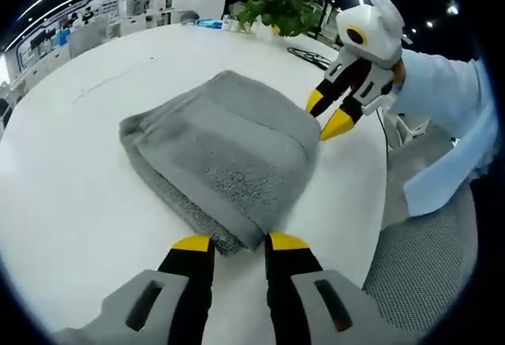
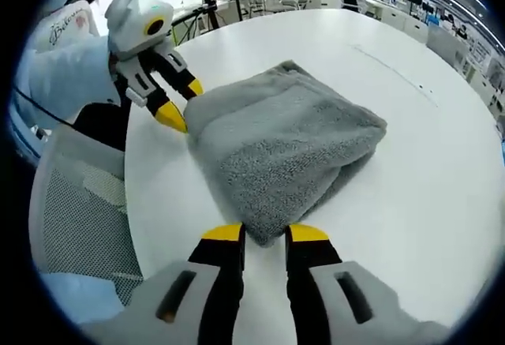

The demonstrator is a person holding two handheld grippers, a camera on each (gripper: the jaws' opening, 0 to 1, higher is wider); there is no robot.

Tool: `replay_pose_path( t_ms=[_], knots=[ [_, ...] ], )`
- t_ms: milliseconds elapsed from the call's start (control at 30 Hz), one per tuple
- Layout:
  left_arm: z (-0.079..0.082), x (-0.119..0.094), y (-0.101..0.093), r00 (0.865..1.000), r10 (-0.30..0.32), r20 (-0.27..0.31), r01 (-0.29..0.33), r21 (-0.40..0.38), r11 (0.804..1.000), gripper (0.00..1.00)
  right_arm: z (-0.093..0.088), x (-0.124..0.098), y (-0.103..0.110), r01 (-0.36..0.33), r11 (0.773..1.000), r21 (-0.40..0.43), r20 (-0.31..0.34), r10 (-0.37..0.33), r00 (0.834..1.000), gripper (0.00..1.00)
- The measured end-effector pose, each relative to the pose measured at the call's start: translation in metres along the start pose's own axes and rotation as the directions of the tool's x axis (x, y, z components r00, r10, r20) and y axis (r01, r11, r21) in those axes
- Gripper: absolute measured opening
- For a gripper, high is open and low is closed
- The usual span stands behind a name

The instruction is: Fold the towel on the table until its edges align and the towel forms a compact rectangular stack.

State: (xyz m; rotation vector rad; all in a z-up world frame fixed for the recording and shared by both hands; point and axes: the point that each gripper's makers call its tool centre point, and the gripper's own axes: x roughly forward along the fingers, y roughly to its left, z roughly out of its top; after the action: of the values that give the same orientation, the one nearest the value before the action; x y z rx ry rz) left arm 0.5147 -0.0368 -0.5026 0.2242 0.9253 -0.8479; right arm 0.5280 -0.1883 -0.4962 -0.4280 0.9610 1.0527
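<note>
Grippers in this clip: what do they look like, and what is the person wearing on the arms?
Both grippers match: the left gripper and right gripper have black jaws with yellow tips on grey bodies. Seen from the other side, each carries a rounded white housing above white-and-black linkages. The sleeve is light blue; the right gripper view shows pale fabric with script lettering, unreadable.

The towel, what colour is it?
Grey. The towel shows best in the right gripper view, folded on the white table.

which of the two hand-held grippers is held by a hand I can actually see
The right hand-held gripper: a hand grips it behind its white body. No hand shows on the left hand-held gripper.
</note>
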Motion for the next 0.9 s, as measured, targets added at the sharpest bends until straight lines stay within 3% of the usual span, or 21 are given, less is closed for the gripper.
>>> replay_pose_path(
  t_ms=[367,600,900],
  knots=[
    [0.004,-0.002,0.001,0.998,0.014,0.061,-0.012,-0.042,0.999,0.09,-0.001,0.003,0.003,0.040,0.999,0.018,0.062,-0.041,0.997,0.05],
    [0.005,-0.001,0.001,0.998,0.012,0.069,-0.010,-0.037,0.999,0.08,0.000,0.005,0.000,0.045,0.998,0.040,0.082,-0.048,0.996,0.04],
    [0.014,0.001,0.024,0.997,0.024,0.076,-0.020,-0.053,0.998,0.08,0.016,0.010,-0.012,0.064,0.997,0.049,0.101,-0.069,0.993,0.04]
  ],
)
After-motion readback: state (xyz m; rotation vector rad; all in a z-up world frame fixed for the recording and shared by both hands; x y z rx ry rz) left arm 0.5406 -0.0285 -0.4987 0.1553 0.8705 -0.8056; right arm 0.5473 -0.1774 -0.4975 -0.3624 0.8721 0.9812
